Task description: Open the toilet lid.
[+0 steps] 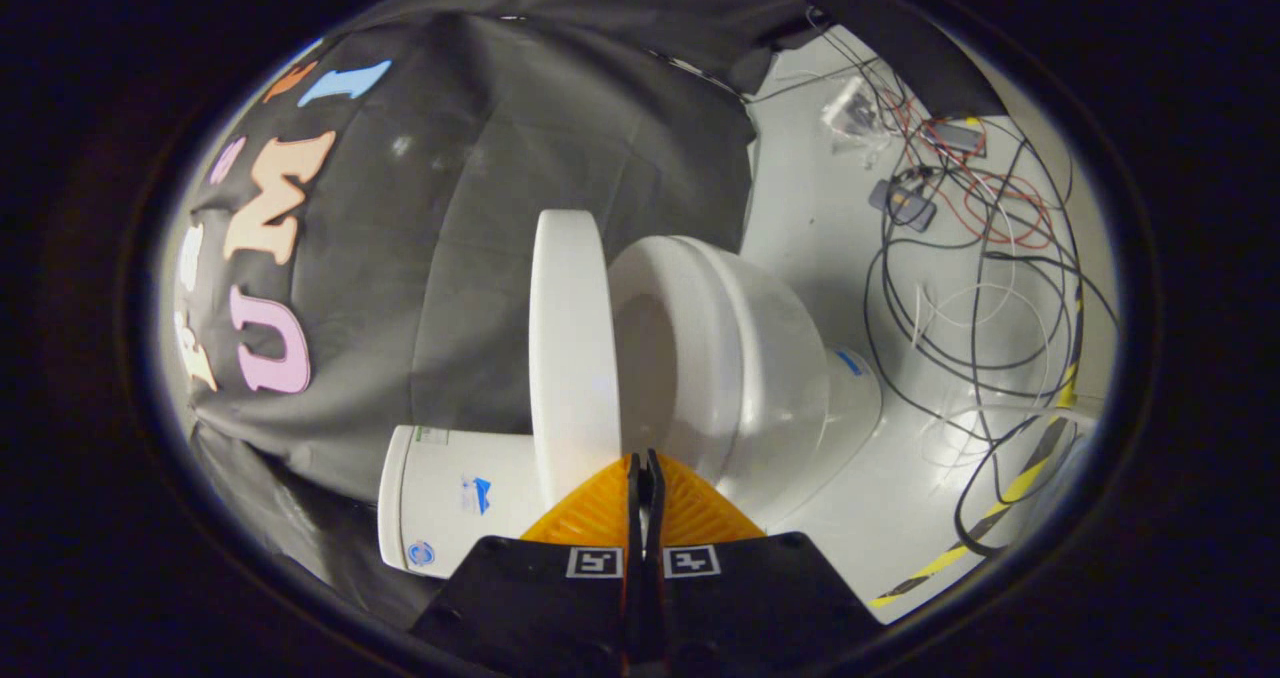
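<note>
Now hand-held gripper (642,463) closed, toilet lid (572,348) raised

The white floor (830,208) carries the toilet (760,378), which stands on it beyond the fingers. Past the toilet lies a loose tangle of cables (980,288) (black, white and red), and yellow-black striped tape (1010,498) runs beside them.

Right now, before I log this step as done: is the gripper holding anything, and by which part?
Nothing is held. The gripper is shut with nothing between its fingers, just short of the raised toilet lid.
</note>
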The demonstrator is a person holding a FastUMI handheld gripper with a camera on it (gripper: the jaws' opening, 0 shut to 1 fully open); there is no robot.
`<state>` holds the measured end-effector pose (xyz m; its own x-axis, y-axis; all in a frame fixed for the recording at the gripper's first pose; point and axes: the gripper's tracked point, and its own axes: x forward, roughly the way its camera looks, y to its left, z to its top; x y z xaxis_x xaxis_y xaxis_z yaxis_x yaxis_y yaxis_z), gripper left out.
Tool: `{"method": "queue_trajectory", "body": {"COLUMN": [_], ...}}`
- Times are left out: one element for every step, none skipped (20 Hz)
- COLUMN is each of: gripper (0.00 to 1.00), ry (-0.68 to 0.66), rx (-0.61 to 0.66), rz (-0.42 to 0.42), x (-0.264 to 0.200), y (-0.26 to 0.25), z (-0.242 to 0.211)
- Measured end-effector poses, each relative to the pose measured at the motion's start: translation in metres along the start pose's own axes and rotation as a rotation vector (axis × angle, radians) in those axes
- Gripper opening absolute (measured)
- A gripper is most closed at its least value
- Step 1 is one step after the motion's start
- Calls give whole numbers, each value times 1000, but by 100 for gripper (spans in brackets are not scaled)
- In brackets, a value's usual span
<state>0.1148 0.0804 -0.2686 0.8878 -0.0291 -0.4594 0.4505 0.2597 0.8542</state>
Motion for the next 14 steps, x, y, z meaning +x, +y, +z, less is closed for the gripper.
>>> {"method": "queue_trajectory", "body": {"gripper": [1, 0, 1, 1, 0, 1, 1, 1, 1, 1, 1, 1, 1, 1], "ry": [-7, -19, -28, -40, -51, -62, -71, -79, -84, -89, -99, -104, -107, -109], "rx": [-14, -30, -53, -76, -93, -105, -116, -139, -168, -188, -191, -182, -168, -164], "rz": [9, 16, 23, 33, 54, 80, 103, 111, 114, 121, 126, 131, 133, 129], "x": [-3, -6, -9, -13, -17, -19, -23, -24, -27, -29, -31, -32, -33, -33], "y": [7, 15, 22, 30, 41, 53, 63, 70, 75, 81, 87, 92, 97, 101], "z": [1, 2, 0, 1, 1, 2, 1, -1, -4, -5, -5, -5, -7, -8]}}
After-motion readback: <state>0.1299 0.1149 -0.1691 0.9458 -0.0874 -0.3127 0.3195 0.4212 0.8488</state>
